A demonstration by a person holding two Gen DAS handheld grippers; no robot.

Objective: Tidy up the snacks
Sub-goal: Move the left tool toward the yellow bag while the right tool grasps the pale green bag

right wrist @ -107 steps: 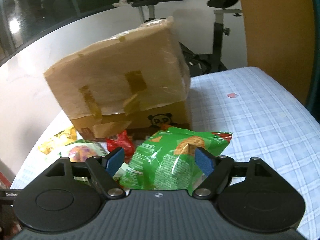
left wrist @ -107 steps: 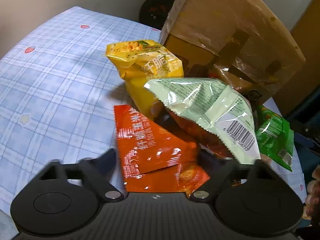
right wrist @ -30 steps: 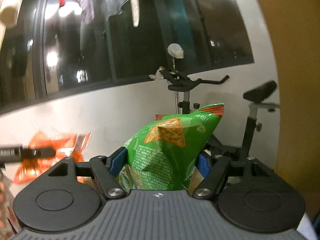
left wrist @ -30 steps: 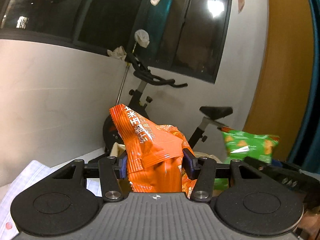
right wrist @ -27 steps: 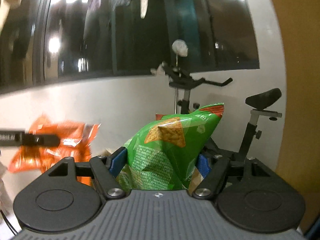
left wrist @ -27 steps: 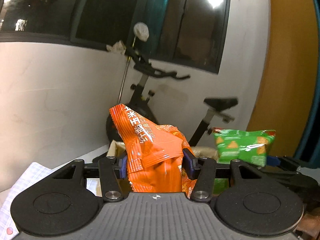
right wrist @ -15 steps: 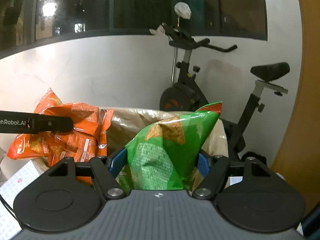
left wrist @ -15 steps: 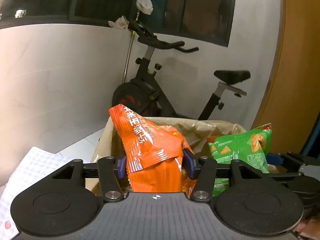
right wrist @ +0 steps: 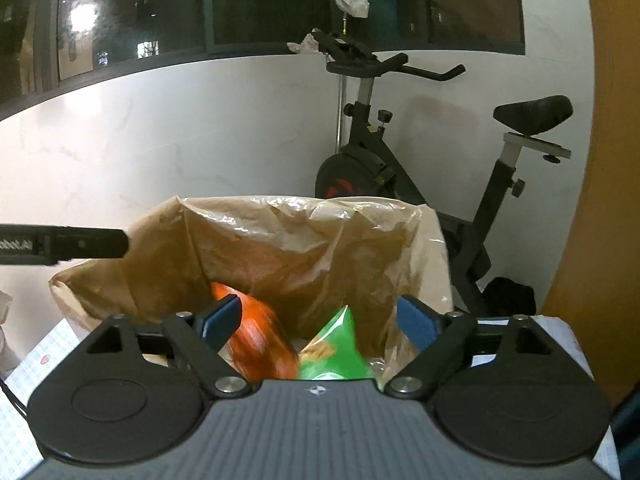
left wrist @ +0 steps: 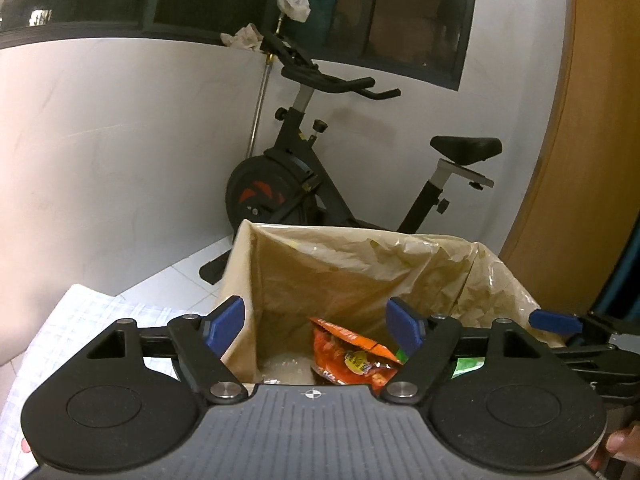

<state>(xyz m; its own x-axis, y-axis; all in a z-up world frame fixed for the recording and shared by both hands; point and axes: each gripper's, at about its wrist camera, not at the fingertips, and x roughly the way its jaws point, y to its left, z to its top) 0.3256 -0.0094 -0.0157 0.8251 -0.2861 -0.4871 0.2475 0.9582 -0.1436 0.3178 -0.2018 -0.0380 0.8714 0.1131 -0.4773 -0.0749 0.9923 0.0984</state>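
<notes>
Exercise bike (left wrist: 304,176) behind snack-filled box (left wrist: 360,264)

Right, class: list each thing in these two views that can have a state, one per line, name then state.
left gripper: open, empty, over the box.
right gripper: open, empty, over the box.
cardboard box: upright, top open, plastic-lined.
orange snack bag: inside the box.
green snack bag: inside the box, blurred.
exercise bike: standing behind the box.

We're in a home room. Exercise bike (left wrist: 320,184) against a white wall (left wrist: 120,152), dark night windows (right wrist: 280,0) above, checked cloth (left wrist: 80,320) on the desk.
</notes>
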